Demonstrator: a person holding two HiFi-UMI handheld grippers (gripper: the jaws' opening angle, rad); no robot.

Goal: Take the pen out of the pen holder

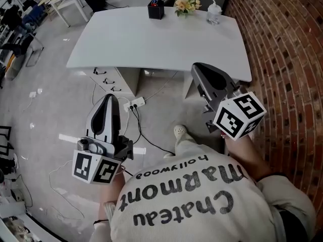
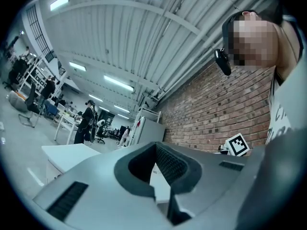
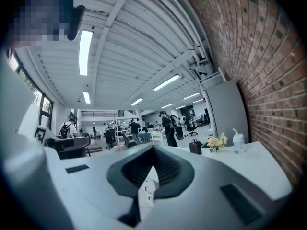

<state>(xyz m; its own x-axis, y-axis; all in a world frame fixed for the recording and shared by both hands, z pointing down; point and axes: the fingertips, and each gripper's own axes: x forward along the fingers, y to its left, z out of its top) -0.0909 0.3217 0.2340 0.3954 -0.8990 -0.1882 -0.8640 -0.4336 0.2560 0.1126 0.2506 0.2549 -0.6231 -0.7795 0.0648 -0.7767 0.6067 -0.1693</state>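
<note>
– Pen holder (image 1: 156,10), entry one: where does it stand?
– Black, square-sided, upright at the far edge of the white desk (image 1: 151,44), about mid-width. Pens (image 1: 155,1) stand in it, tips up; too small to count.
– Neighbours on the desk?
– Entry two: a small bunch of flowers (image 1: 185,4), just right of the pen holder. Entry three: a clear pump bottle (image 1: 214,13), farther right, near the far right corner.
– Left gripper?
– Left gripper (image 1: 109,99): held low over the grey floor (image 1: 50,110), on the near side of the desk and to the left, well apart from the pen holder. Jaws clenched tip to tip, nothing between them.
– Right gripper?
– Right gripper (image 1: 199,68): held by the desk's near right corner, marker cube toward the person, also well apart from the pen holder. Jaws pressed together, empty. The right gripper view looks across the desk to the pen holder, flowers and bottle in a row.
– Surroundings?
– Brick wall (image 1: 287,59) along the right. Power strip (image 1: 135,104) and cables (image 1: 144,135) on the floor by the desk's near edge. One shoe (image 1: 180,132) of the person between the two grippers. People (image 3: 167,124) and office furniture far back in the hall.
</note>
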